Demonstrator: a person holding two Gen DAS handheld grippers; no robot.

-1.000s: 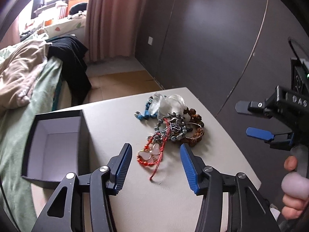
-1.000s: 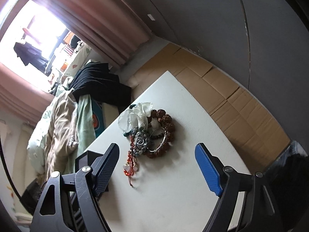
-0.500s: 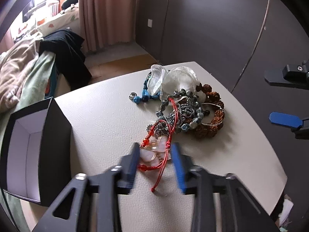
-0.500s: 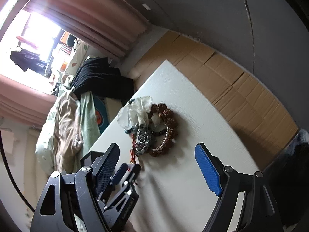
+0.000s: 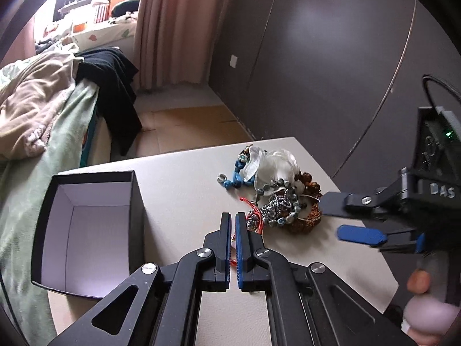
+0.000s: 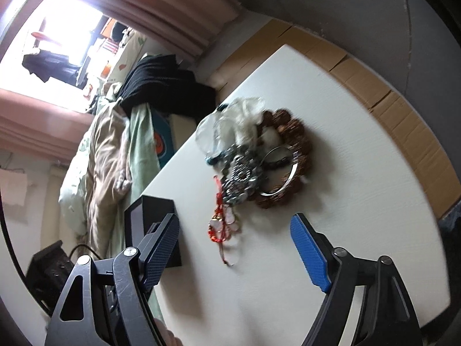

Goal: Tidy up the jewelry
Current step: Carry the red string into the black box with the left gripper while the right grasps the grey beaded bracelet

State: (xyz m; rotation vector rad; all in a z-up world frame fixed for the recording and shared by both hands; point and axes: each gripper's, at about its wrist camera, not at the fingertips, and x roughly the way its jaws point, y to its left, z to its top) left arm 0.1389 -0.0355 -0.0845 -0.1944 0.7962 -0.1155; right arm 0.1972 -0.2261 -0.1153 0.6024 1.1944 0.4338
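White table (image 5: 184, 178) carries an open black box (image 5: 86, 230) at its left and a tangled jewelry pile (image 5: 276, 199) well to the right of it. Step in hand: first pick out of the pile. Left gripper (image 5: 233, 225) has just been closing and its jaws stand nearly together on the red cord bracelet (image 6: 222, 227), which lies at the pile's near edge, one end still in the tangle. Right gripper (image 6: 234, 230) hovers wide and empty beside the pile. Next move likely calls for lifting slowly to free the cord, then carrying it to the box.
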